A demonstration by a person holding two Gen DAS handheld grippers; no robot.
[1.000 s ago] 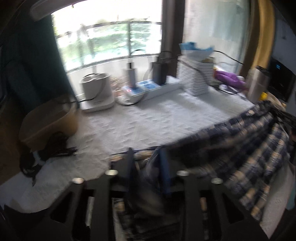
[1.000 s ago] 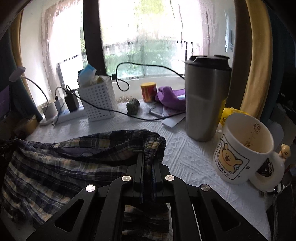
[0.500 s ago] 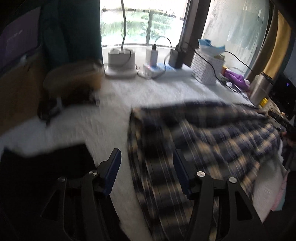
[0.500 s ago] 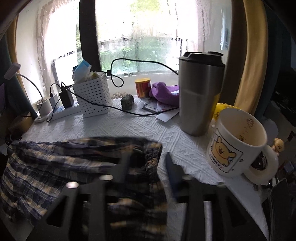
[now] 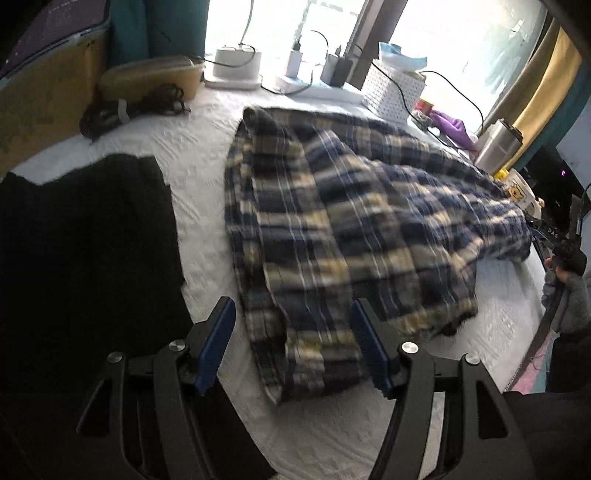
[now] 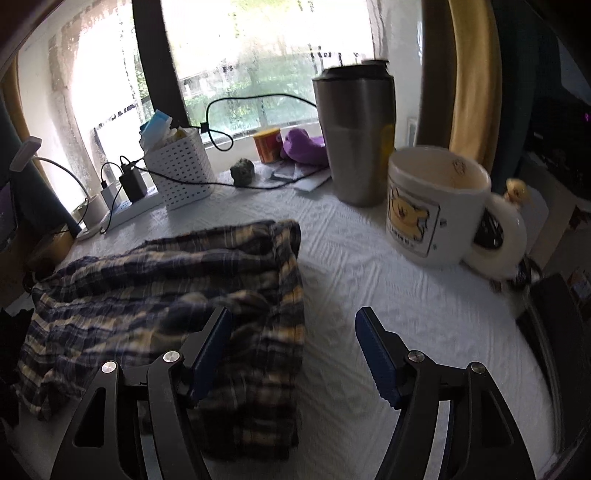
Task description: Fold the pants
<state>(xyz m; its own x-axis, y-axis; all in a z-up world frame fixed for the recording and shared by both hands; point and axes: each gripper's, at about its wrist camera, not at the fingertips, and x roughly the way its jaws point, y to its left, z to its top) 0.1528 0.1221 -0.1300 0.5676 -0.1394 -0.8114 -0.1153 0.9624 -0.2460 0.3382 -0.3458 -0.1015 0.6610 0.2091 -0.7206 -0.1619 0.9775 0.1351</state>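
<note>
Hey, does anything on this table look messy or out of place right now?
Yes: the plaid pants lie rumpled, with uneven edges and a bunched fold near the right gripper. The black garment lies beside them, apart. The mug and steel tumbler stand upright; nothing looks spilled.

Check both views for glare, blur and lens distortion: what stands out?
Left wrist view: window blown out white, plaid pants motion-smeared, edges bowed by fisheye. Right wrist view: backlit window, mug slightly smeared, frame corners dark.
</note>
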